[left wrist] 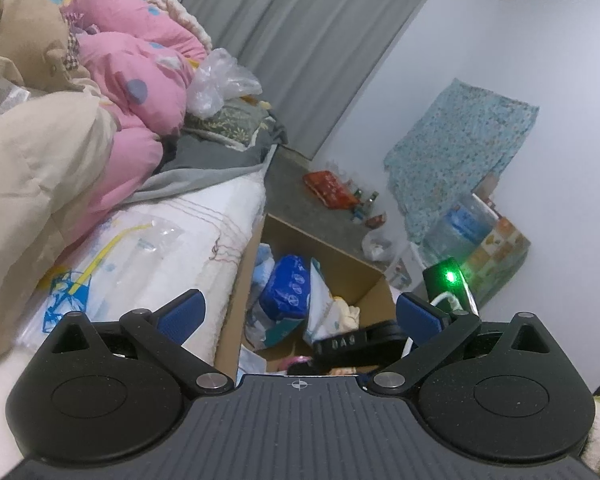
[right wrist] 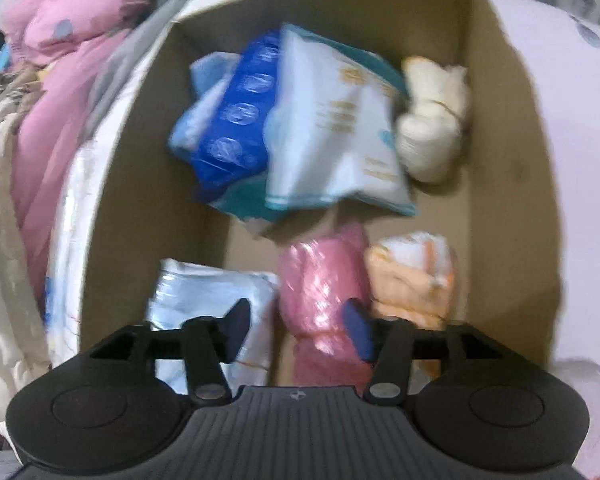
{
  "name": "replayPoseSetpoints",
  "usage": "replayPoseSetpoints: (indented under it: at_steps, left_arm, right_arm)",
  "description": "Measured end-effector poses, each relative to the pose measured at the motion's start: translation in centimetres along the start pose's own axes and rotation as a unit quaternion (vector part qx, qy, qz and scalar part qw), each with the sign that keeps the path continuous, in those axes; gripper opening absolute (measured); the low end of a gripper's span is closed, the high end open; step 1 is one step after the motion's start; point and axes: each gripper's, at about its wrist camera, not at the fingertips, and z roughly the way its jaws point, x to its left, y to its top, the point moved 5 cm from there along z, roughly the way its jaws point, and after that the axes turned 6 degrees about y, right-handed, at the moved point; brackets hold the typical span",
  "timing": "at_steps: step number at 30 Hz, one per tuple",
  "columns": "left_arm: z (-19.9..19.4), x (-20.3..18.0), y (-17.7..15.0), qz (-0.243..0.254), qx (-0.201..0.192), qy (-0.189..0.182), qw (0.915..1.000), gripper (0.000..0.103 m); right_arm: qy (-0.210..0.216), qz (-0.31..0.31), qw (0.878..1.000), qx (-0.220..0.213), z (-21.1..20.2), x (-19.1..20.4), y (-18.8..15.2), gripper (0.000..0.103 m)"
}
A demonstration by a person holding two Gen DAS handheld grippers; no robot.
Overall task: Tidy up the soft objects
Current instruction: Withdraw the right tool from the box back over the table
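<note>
The right gripper (right wrist: 298,330) hangs over the open brown cardboard box (right wrist: 500,128), jaws part open astride a pink crinkly plastic-wrapped soft bundle (right wrist: 324,280) on the box floor, pads not visibly pressing. It looks light, squashy and slippery, so pinch its middle. The left gripper (left wrist: 300,312) is wide open and holds nothing.

Grey curtains (left wrist: 300,40) hang against a pale wall, beside a blue floral cloth (left wrist: 460,148) draped over stacked goods. A red packet (left wrist: 330,188) and small bottles (left wrist: 364,200) sit on the grey floor (left wrist: 284,196) by the wall.
</note>
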Motion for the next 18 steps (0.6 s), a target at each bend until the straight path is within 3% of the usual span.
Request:
replayPoseSetpoints:
  at_steps: [5,9,12,14,18]
  left_arm:
    - [0.2,0.0,-0.1,0.003,0.000,0.005,1.0000,0.102]
    - [0.6,-0.1,-0.4,0.005,0.005,0.007,1.0000,0.102]
    - [0.9,-0.2,-0.5,0.008,0.010,0.009,0.9999,0.102]
    - [0.8,-0.4,-0.6,0.011,0.010,0.010,0.9998,0.102]
    - [0.1,-1.0,-0.6,0.016,0.003,0.011,0.9998,0.102]
  right_arm:
    - [0.045,0.012,0.999,0.005,-0.8,0.6,0.2,0.061]
    - [0.001,-0.003,1.000,-0.018,-2.3,0.2,0.7,0.062]
    - [-0.017,0.025,1.000,0.002,-1.3,-1.2,0.6,0.062]
    - [0.005,0.037,0.999,0.016,-1.5,-1.6,0.1,0.062]
    - [0.065,0.004,0.997,-0.038,-6.5,-1.3,-1.2,0.062]
